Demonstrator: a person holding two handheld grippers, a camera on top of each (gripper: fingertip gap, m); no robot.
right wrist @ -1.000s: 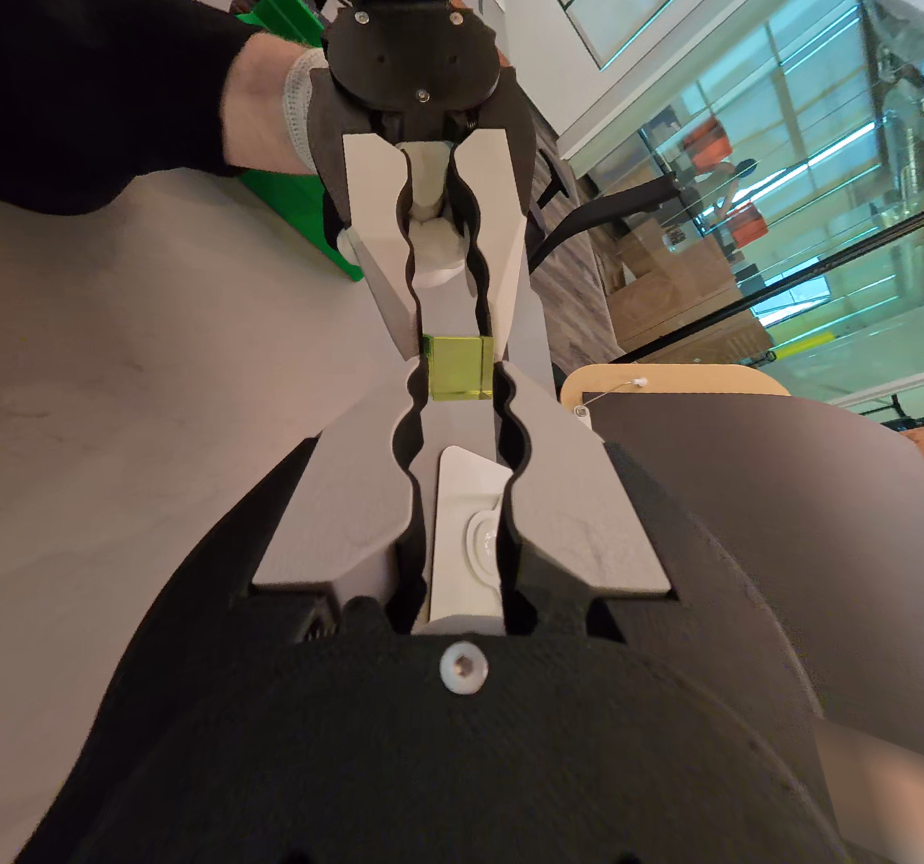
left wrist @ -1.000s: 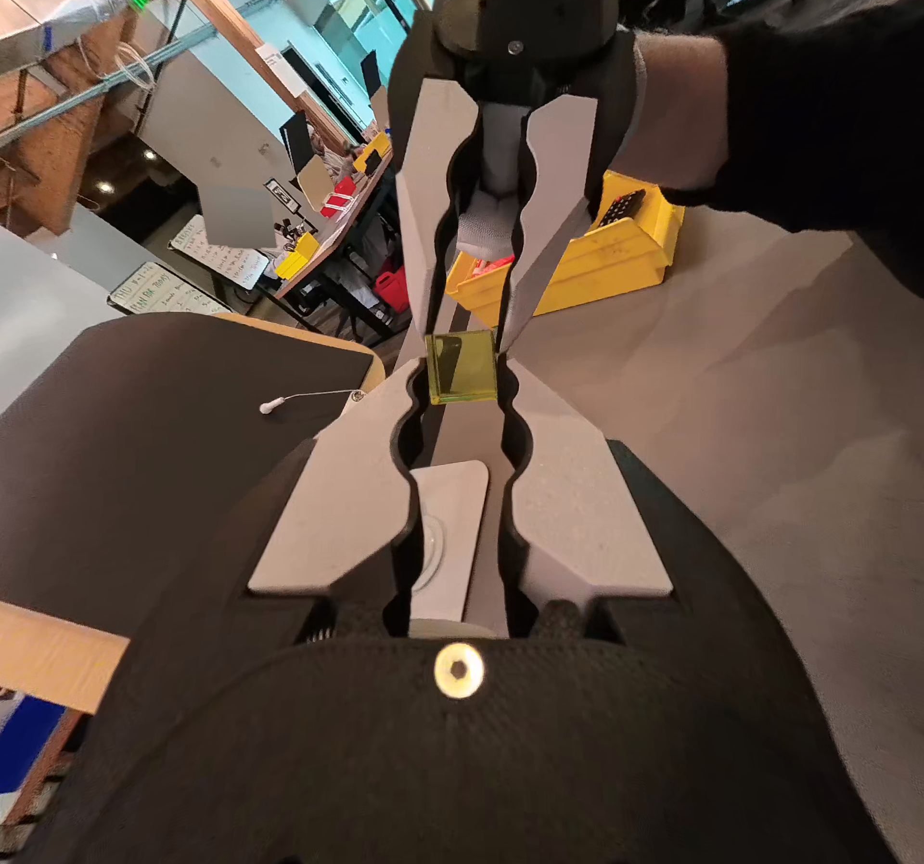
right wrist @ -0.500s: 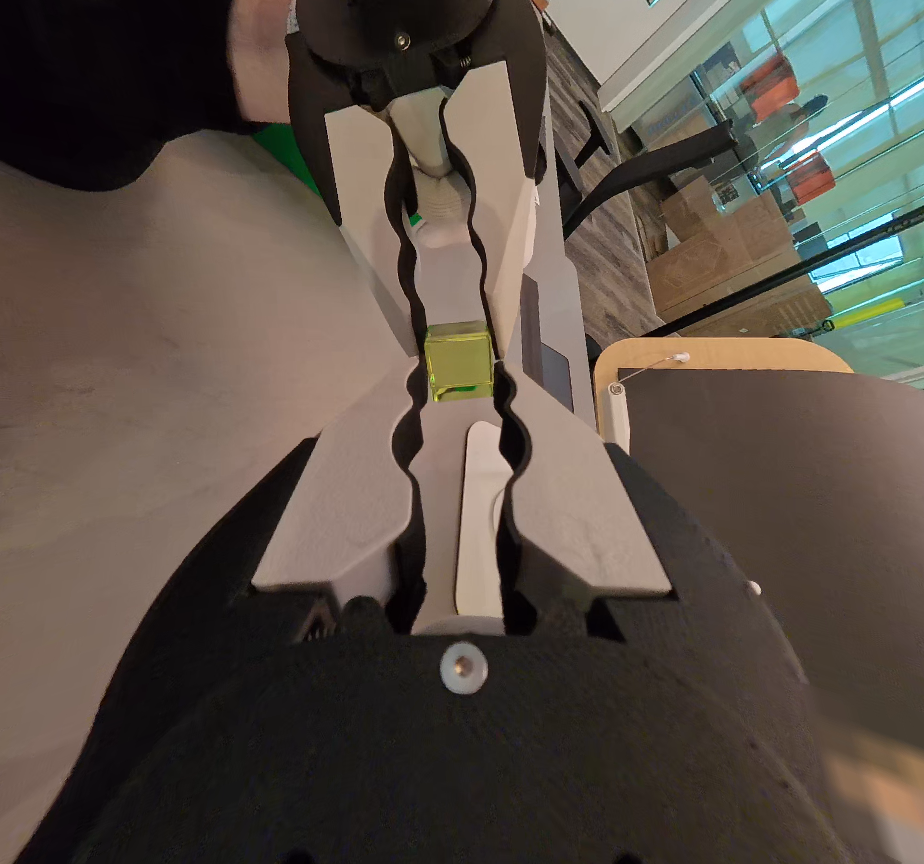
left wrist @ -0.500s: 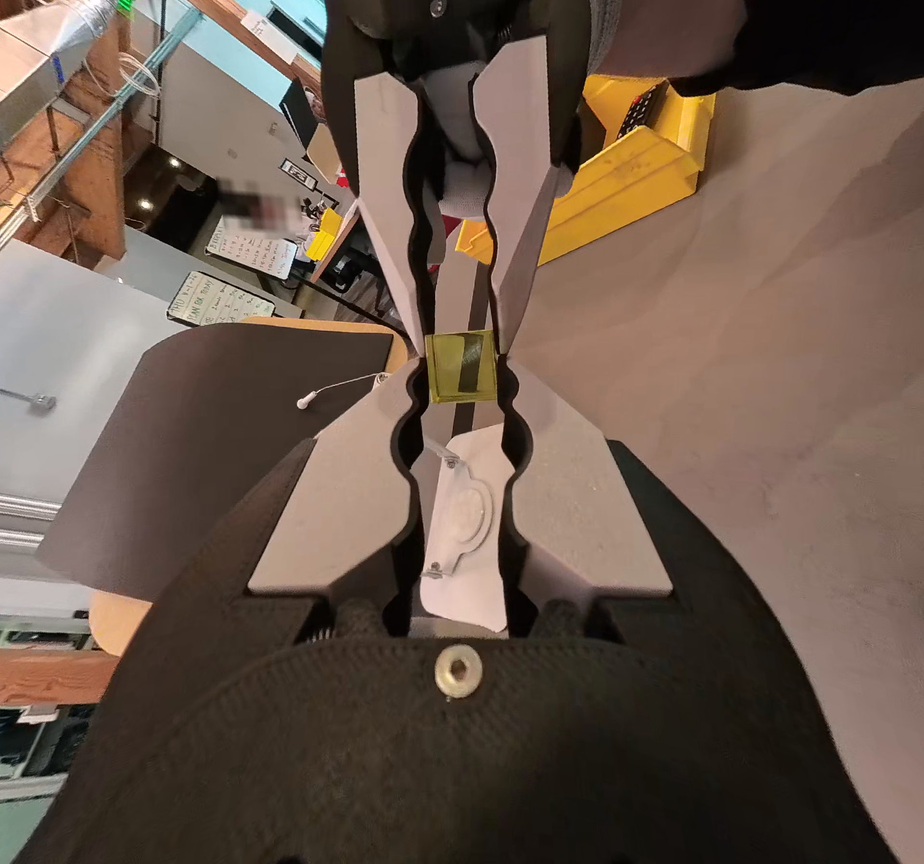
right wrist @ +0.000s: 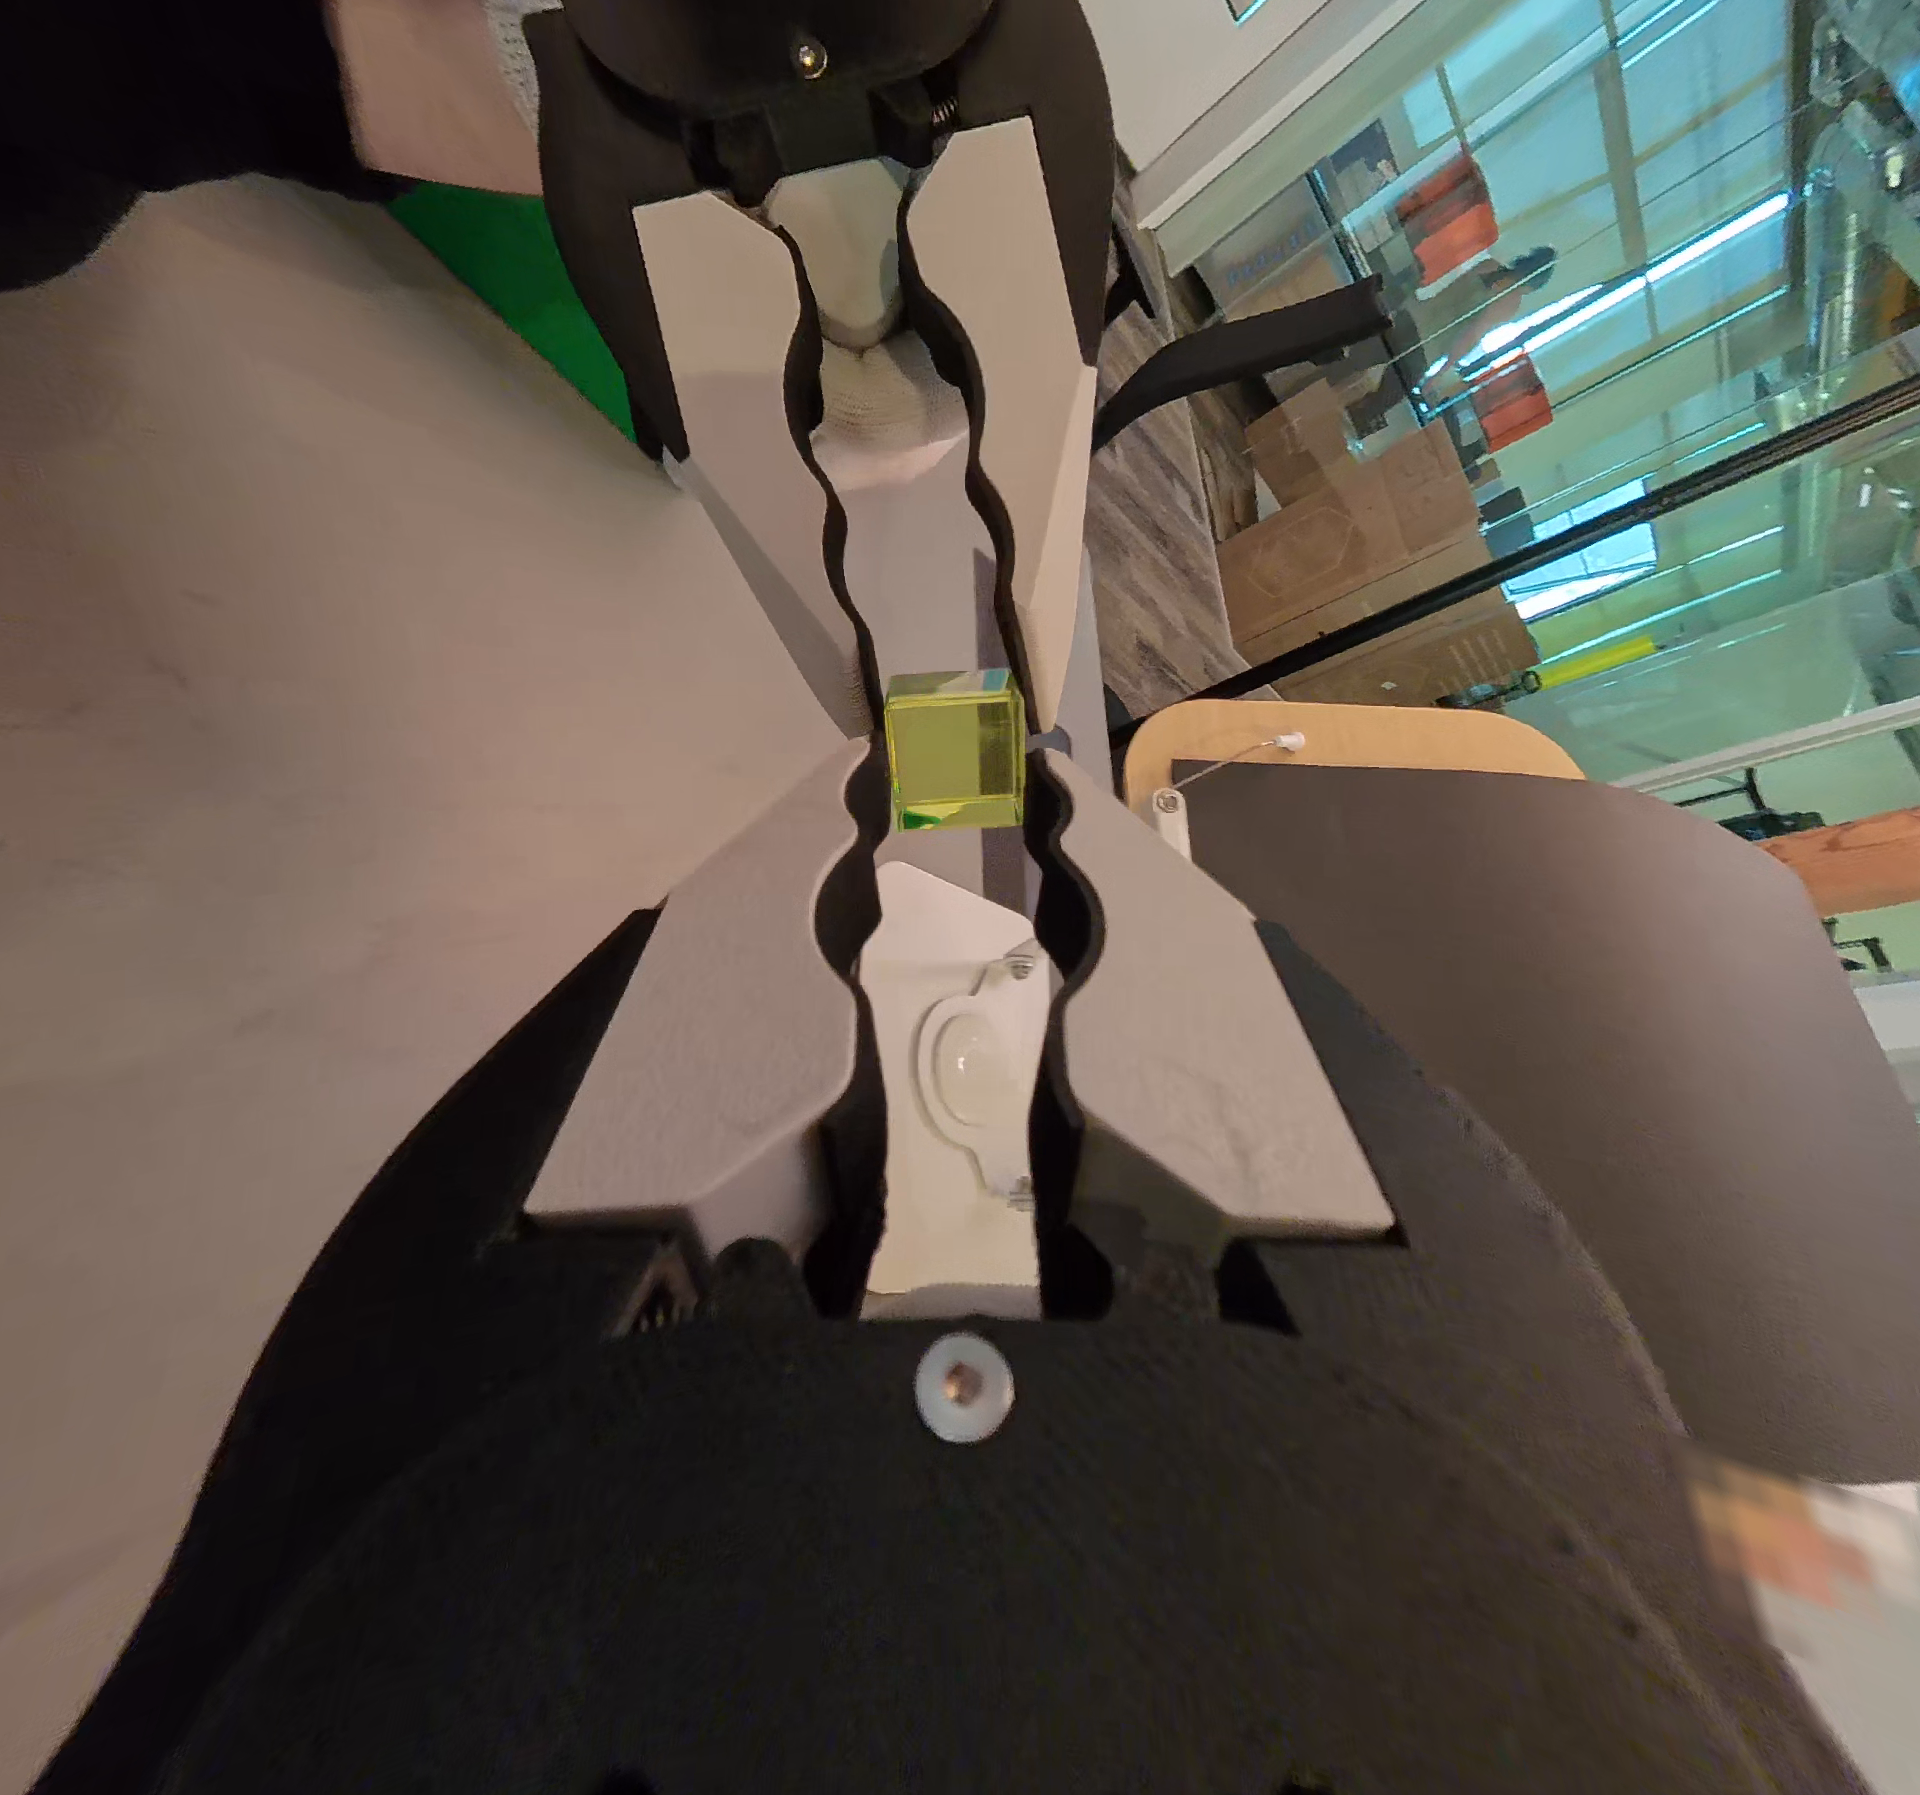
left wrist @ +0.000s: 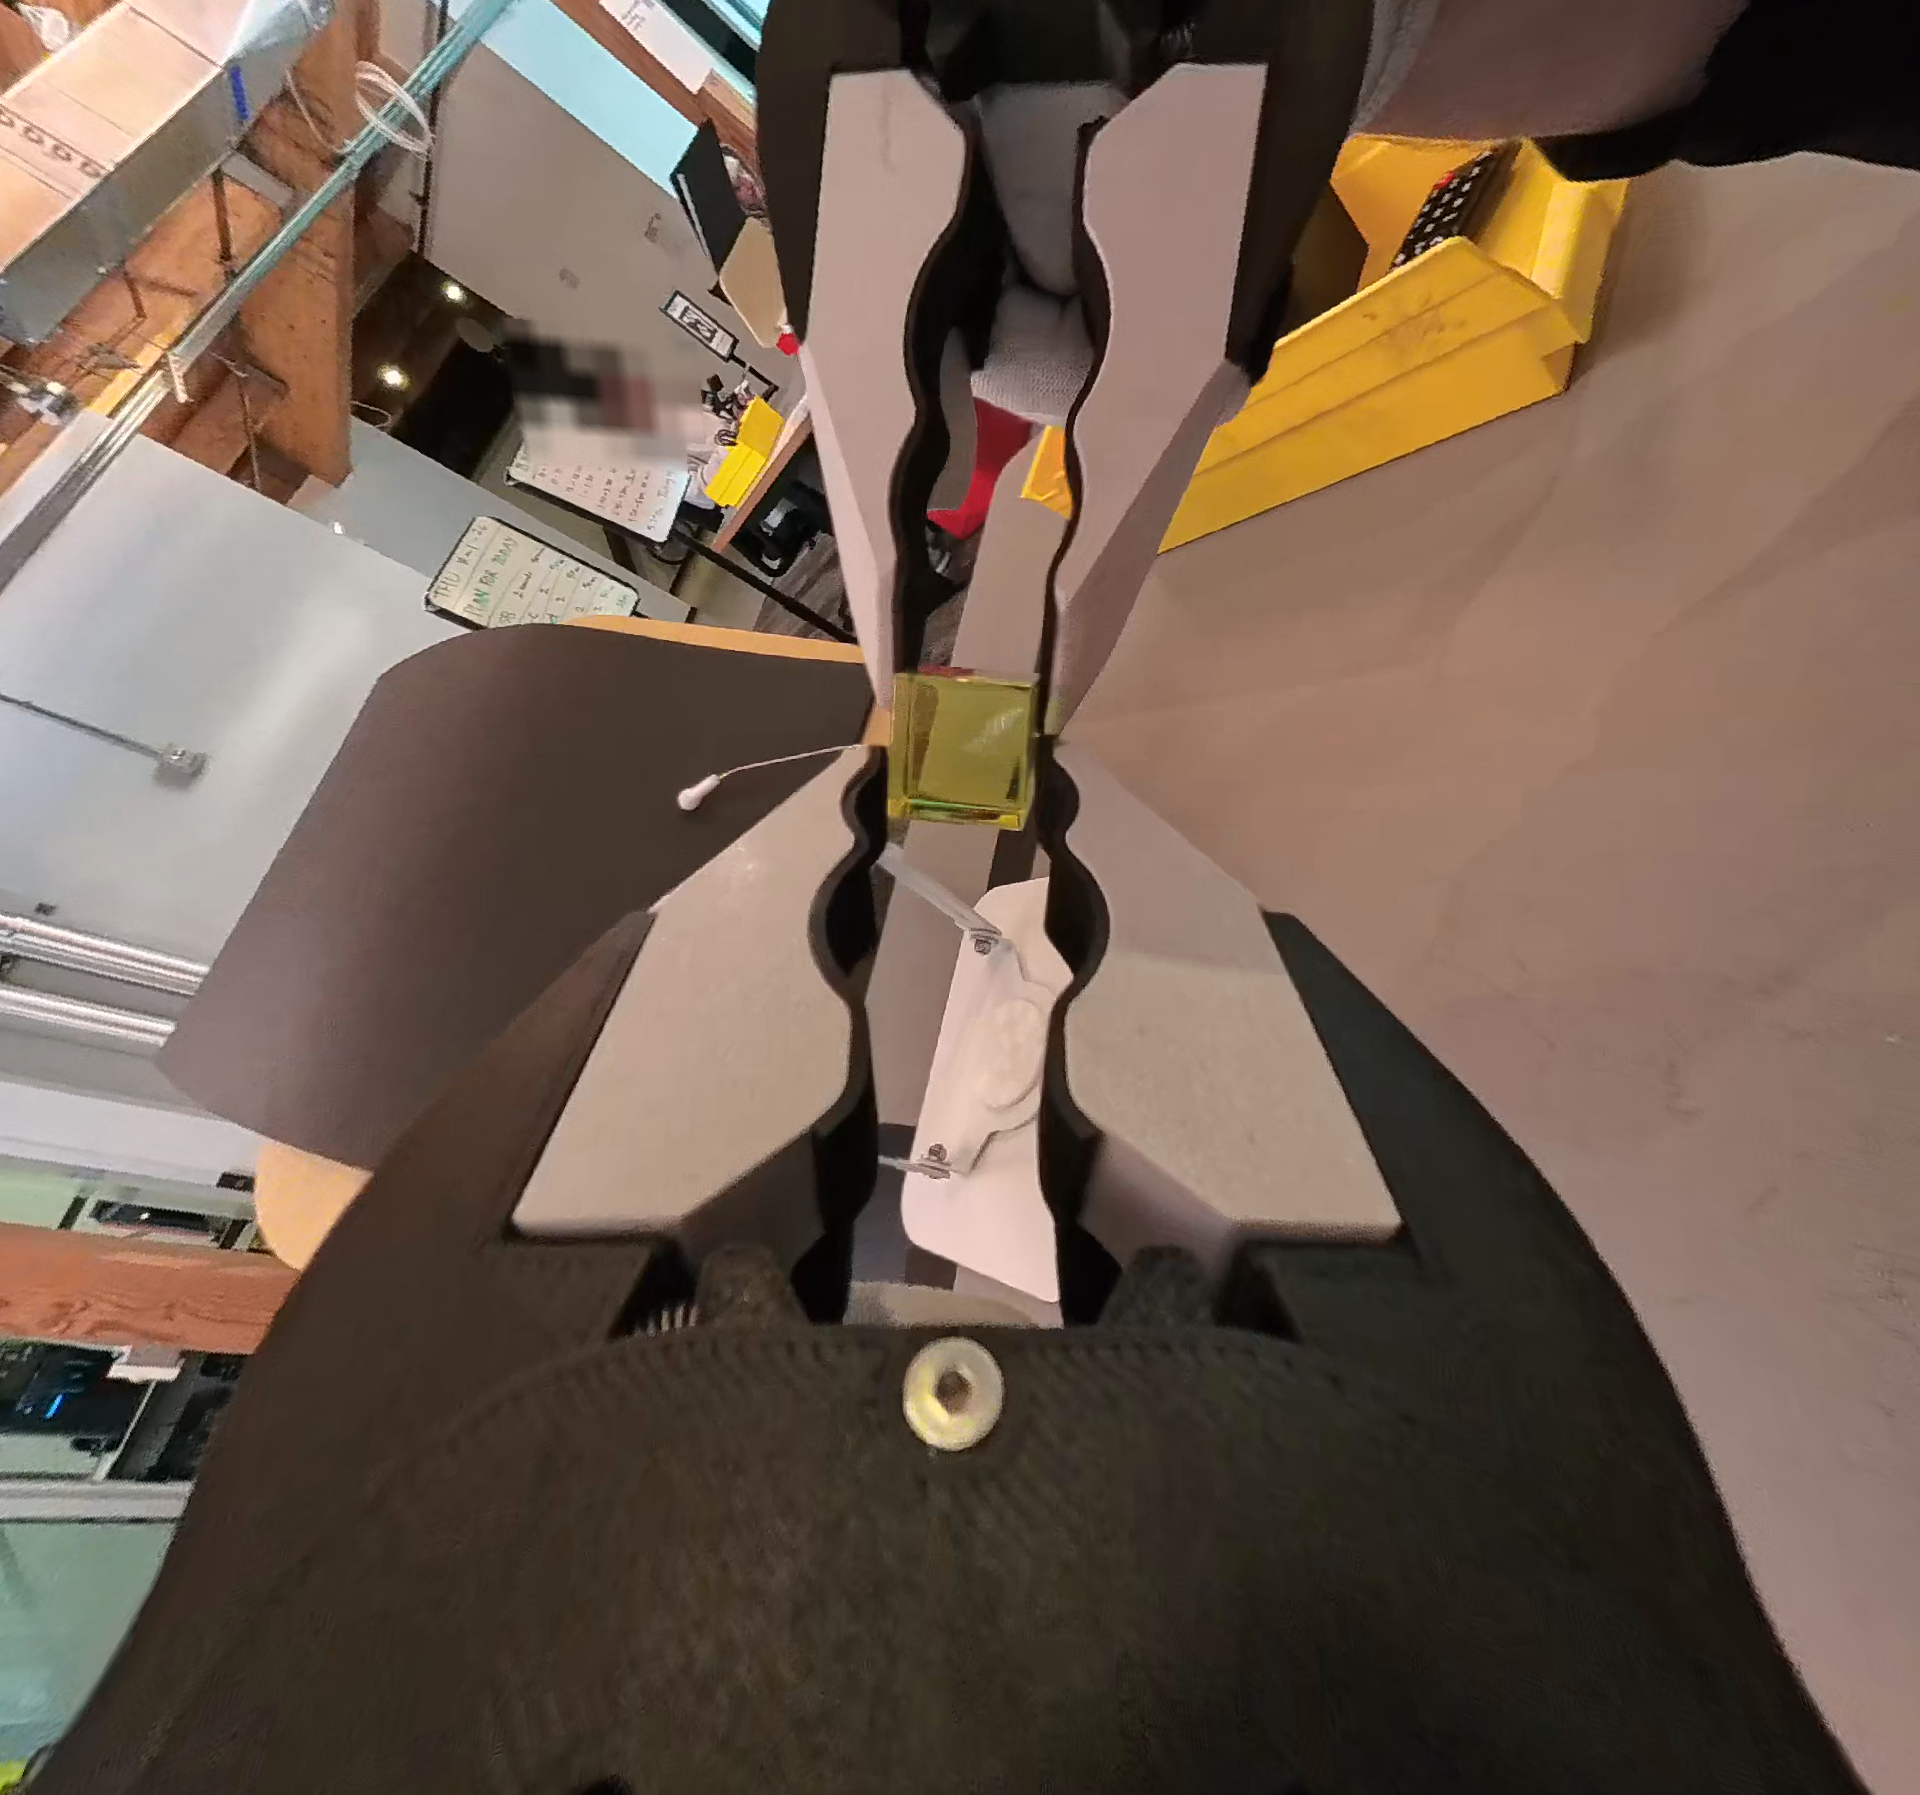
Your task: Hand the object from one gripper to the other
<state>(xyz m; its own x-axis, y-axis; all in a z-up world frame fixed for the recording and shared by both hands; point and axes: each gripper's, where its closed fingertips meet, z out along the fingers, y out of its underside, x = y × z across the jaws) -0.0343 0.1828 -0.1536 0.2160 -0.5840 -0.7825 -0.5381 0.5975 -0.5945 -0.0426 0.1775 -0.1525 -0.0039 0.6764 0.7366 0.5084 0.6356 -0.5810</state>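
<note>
A small translucent yellow-green cube [left wrist: 961,753] is sitting in the air between two gripper tips that are meeting nose to nose above the grey surface [left wrist: 1507,810]. The left gripper [left wrist: 961,789] and the right gripper [right wrist: 956,789] are both pinching it with their jaws. A yellow plastic bin [left wrist: 1382,363] is resting far right.

I see one clear yellow-green cube [left wrist: 961,751], held off the table.

It is a small, see-through block with sharp edges and glossy faces; I can make out dim shapes through it. From my left wrist view it sits square, one flat face turned toward me, its side faces touching grey fingertips on both flanks. From my right wrist view the cube [right wrist: 954,750] shows a brighter lime lower edge and its top face too.
</note>
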